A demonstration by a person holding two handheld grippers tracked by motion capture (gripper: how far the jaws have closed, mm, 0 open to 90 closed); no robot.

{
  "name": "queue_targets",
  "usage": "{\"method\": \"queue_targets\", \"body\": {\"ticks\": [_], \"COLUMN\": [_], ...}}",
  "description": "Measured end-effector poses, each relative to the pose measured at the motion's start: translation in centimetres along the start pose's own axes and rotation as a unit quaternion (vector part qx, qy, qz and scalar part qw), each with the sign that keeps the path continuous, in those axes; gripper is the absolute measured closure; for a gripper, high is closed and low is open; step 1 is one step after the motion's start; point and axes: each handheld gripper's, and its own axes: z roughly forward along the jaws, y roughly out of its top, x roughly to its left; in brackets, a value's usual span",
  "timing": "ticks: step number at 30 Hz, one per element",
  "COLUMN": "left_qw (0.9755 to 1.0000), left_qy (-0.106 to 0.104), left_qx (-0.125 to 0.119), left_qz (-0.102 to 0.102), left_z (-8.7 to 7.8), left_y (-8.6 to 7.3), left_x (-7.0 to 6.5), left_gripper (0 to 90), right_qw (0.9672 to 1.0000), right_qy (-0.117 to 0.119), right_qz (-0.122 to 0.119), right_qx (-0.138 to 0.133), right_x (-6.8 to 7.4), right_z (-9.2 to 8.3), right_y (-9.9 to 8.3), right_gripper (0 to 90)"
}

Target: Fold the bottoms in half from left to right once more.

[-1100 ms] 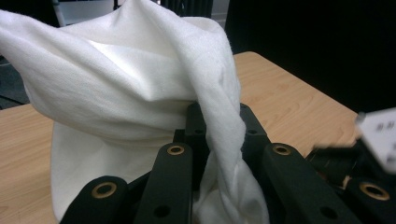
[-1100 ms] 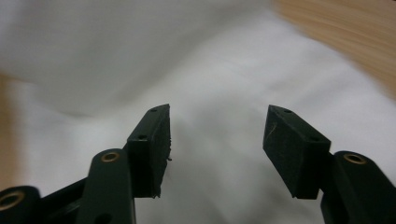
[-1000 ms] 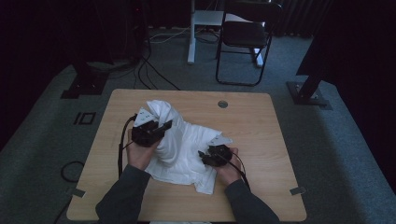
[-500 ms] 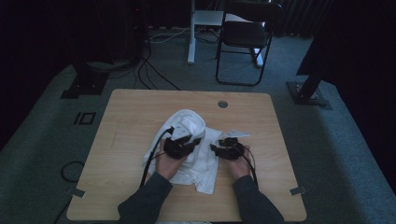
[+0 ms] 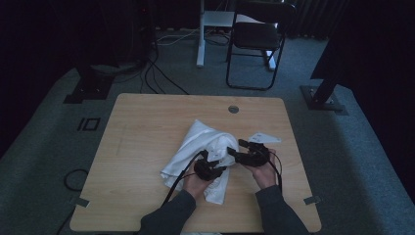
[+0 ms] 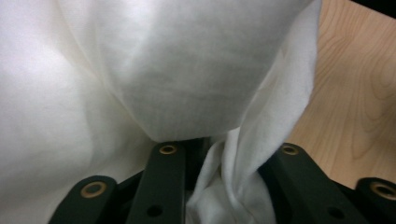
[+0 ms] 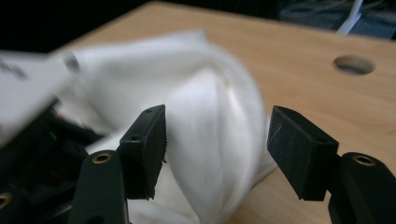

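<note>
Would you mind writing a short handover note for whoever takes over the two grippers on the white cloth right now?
Left gripper: jaws shut on a fold of the white cloth, with fabric bunched between them.
Right gripper: jaws open, a raised hump of cloth in the gap, nothing gripped.
The cloth lies crumpled on the right half of the wooden table, not folded flat.
Left to do, probably: close the right jaws on the hump, then spread or fold the cloth.

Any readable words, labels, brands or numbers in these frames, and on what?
None can be read.
The white cloth bears no print or tag on the parts in sight.
The wooden table is unmarked.
The black jaws of the left gripper and right gripper carry no lettering.
</note>
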Motion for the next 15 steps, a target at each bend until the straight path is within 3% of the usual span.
{"method": "queue_targets", "body": {"ticks": [1, 3, 6, 9, 10, 12, 15], "left_qw": [1.0000, 1.0000, 0.9996, 0.9969, 0.9958, 0.9928, 0.9901], "left_qy": [-0.002, 0.000, -0.009, -0.013, -0.002, 0.042, 0.081], "left_qx": [-0.001, -0.004, -0.027, -0.075, -0.090, -0.111, -0.107], "left_qz": [-0.002, 0.004, 0.007, 0.020, 0.018, 0.013, -0.042], "left_z": [-0.3, -1.4, -4.2, -7.8, -8.9, -10.6, -11.6], "left_y": [0.1, 0.4, 1.6, 3.4, 4.1, 5.1, 5.5], "left_x": [-0.1, -0.5, -1.2, -0.9, -0.3, 1.6, 6.1], "left_gripper": [67.3, 60.8, 56.6, 54.6, 54.1, 54.5, 58.2], "right_qw": [0.9992, 0.9985, 0.9971, 0.9958, 0.9952, 0.9943, 0.9929], "right_qy": [-0.015, -0.011, -0.024, -0.039, -0.043, -0.049, -0.059], "right_qz": [0.001, 0.008, 0.013, 0.012, 0.007, -0.002, -0.018], "right_qx": [0.037, 0.053, 0.071, 0.082, 0.087, 0.095, 0.102], "right_x": [-0.1, -0.6, -1.3, -2.1, -2.3, -2.6, -3.0], "right_z": [1.4, 2.5, 3.8, 4.9, 5.3, 6.0, 7.0], "right_y": [-0.4, -1.0, -1.6, -1.9, -1.9, -1.9, -1.4], "right_gripper": [53.7, 70.7, 78.4, 81.4, 82.0, 83.2, 84.4]}}
